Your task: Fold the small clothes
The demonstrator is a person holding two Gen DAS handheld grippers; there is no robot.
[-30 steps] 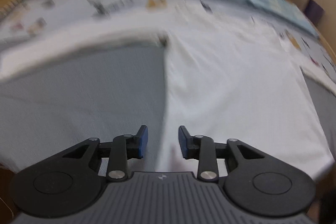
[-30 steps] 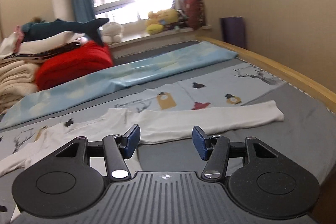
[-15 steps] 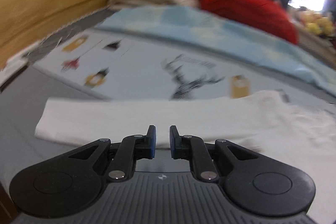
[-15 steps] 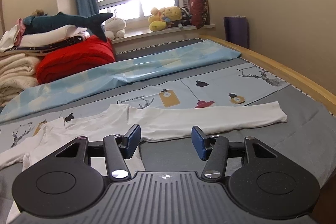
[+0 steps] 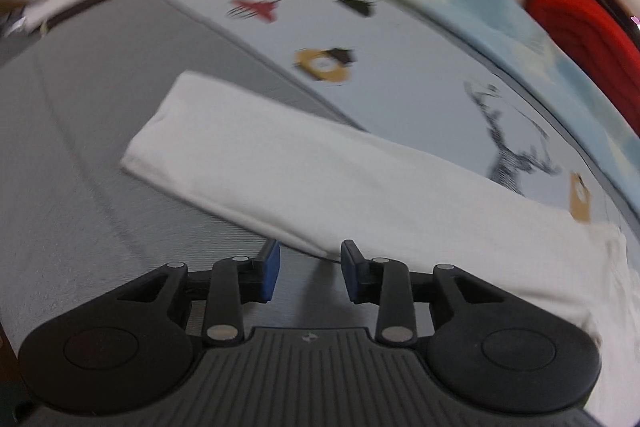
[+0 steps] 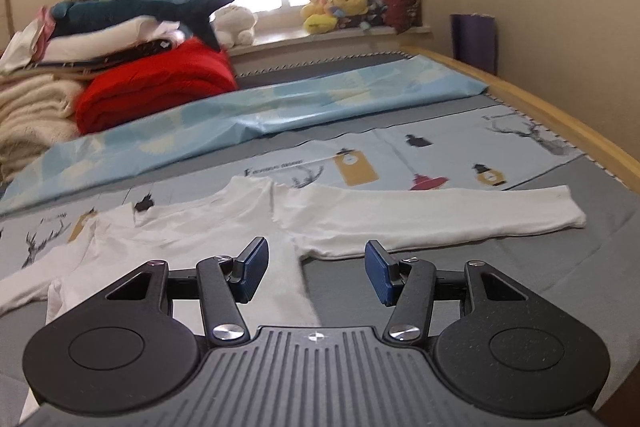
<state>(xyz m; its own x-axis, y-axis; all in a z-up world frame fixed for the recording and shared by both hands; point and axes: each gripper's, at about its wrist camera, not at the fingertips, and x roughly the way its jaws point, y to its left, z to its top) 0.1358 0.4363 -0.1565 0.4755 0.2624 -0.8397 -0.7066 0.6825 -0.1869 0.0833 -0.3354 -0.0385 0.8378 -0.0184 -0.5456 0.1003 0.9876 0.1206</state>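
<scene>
Two hand-held grippers, my left hand-held gripper [image 5: 307, 267] partly open and my right hand-held gripper [image 6: 316, 269] wide, hold nothing and hover low over the white shirt [image 6: 224, 227] spread flat mid-frame on the bed [image 6: 552, 275], I think ready to fold its sleeves.

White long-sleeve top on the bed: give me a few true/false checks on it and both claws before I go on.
1. The white top lies spread flat on the bed. True.
2. The left claw is clamped on a sleeve. False: it is open, empty, just short of the sleeve edge.
3. The right claw is open. True.
4. The sleeve in the right wrist view is folded over the body. False: it is stretched out sideways.
5. A red blanket covers the top. False: it sits far back.
</scene>
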